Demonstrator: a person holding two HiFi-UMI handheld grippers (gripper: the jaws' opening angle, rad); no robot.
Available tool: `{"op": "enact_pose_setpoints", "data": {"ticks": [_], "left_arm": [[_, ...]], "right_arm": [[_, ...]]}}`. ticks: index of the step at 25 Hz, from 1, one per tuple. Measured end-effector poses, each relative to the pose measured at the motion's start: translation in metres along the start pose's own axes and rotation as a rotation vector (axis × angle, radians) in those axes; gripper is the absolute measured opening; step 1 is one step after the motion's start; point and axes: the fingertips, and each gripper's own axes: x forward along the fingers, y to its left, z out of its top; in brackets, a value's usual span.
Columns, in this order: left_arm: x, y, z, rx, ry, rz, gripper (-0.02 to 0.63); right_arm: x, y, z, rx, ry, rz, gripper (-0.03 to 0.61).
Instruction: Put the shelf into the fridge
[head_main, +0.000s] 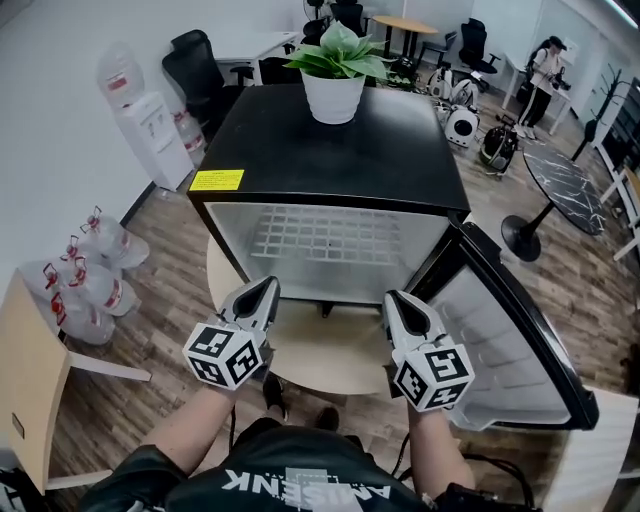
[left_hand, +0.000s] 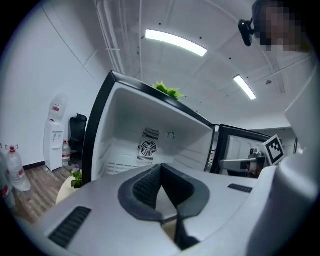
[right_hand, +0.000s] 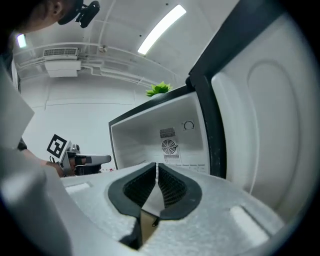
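Observation:
A black mini fridge (head_main: 330, 150) stands open on a round table, its door (head_main: 510, 340) swung out to the right. A white wire shelf (head_main: 330, 240) lies inside the white cavity. My left gripper (head_main: 268, 285) is just in front of the opening at the left, shut with nothing in it. My right gripper (head_main: 393, 297) hovers beside it near the door hinge, jaws together and holding nothing. The left gripper view looks into the cavity (left_hand: 150, 145) past the closed jaws (left_hand: 160, 167). The right gripper view shows the same cavity (right_hand: 170, 140) beyond its jaws (right_hand: 156, 165).
A potted plant (head_main: 335, 75) sits on the fridge top. The round table (head_main: 310, 350) juts out under the grippers. Water bottles (head_main: 90, 280) and a dispenser (head_main: 150, 125) line the left wall. A wooden panel (head_main: 30, 380) stands at the near left. Office chairs and desks are behind.

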Motion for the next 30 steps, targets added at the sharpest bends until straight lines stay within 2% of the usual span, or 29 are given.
{"op": "enact_pose_setpoints", "data": {"ticks": [6, 14, 24, 30], "left_arm": [[-0.027, -0.022, 0.019, 0.034, -0.021, -0.034, 0.002], [-0.047, -0.034, 0.040, 0.036, -0.014, -0.128, 0.002], [-0.076, -0.013, 0.059, 0.068, -0.057, -0.086, 0.002], [-0.080, -0.015, 0.064, 0.094, -0.082, -0.105, 0.002]], "right_arm": [[-0.018, 0.014, 0.011, -0.016, -0.025, 0.029, 0.021], [-0.030, 0.036, 0.037, 0.000, -0.081, 0.022, 0.008], [-0.038, 0.064, 0.046, -0.025, -0.068, -0.031, 0.006], [-0.039, 0.071, 0.051, -0.051, -0.064, -0.053, 0.006]]}}
